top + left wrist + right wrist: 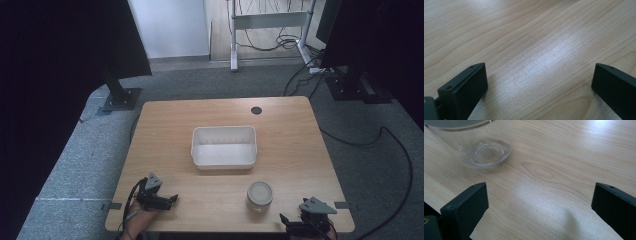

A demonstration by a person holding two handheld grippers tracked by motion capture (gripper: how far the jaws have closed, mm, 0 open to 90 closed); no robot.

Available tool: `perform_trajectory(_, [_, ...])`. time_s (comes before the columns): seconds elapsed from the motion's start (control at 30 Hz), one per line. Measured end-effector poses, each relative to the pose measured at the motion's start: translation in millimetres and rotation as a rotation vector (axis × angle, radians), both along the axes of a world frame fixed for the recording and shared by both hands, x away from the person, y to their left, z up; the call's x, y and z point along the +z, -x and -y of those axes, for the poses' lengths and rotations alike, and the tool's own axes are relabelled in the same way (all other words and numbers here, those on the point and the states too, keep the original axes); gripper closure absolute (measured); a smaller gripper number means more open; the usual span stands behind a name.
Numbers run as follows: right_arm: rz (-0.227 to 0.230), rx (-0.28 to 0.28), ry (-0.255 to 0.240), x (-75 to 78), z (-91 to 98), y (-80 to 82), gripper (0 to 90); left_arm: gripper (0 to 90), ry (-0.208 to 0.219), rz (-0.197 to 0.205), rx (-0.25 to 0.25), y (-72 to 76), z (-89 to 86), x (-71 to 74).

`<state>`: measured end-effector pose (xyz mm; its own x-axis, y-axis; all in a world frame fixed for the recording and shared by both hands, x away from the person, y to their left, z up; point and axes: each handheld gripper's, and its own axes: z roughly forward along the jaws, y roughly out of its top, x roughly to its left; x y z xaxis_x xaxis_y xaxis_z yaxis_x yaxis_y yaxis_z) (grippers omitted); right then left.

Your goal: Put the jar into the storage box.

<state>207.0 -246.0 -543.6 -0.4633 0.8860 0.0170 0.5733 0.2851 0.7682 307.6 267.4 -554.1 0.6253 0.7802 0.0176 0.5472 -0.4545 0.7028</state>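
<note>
Looking from above, your right gripper [289, 220] is nearer to the glass jar [260, 195] | jar stands upright near the front edge of the table [290, 150], forward-left of that gripper | both jaw pairs wide apart, holding nothing | left gripper [172, 199] well apart | white plastic bin [224, 146] behind the jar.

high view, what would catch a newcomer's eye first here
The white tub stands open and empty at the middle of the wooden table. Nearer the person, a clear glass jar stands upright, just ahead of the right claw. Both claws rest open at the near edge, the left claw far from the jar.
</note>
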Motion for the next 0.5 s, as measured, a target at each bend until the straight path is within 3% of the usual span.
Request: perform_trajectory(0.5, [0.026, 0.031, -0.039, 7.7, -9.2, -3.3, 0.0, 0.2, 0.0, 0.0, 0.0, 0.0, 0.0, 0.0])
